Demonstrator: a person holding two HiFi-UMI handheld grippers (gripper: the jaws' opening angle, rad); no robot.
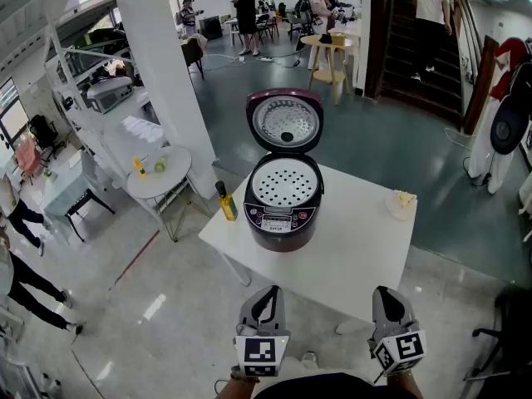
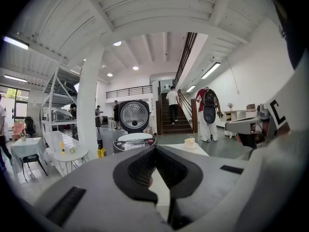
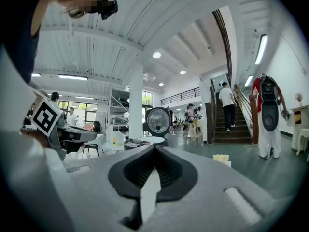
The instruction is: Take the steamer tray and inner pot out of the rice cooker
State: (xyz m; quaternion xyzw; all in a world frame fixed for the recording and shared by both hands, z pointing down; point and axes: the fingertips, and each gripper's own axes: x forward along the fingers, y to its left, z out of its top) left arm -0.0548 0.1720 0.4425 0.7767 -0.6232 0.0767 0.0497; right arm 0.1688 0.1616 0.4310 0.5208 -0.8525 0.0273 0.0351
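Note:
A dark red rice cooker (image 1: 283, 214) stands on the white table (image 1: 366, 256) with its lid (image 1: 285, 121) raised. A white perforated steamer tray (image 1: 285, 181) sits in its top; the inner pot below it is hidden. My left gripper (image 1: 268, 296) and right gripper (image 1: 389, 299) hover side by side at the table's near edge, both shut and empty, well short of the cooker. The cooker (image 2: 133, 137) shows ahead in the left gripper view, and the same cooker (image 3: 150, 138) lies ahead in the right gripper view.
A yellow oil bottle (image 1: 226, 201) stands on the table left of the cooker. A small bowl with food (image 1: 401, 203) sits at the table's far right corner. A white pillar (image 1: 166, 73) and a round side table (image 1: 160, 174) stand to the left. People move about at the back.

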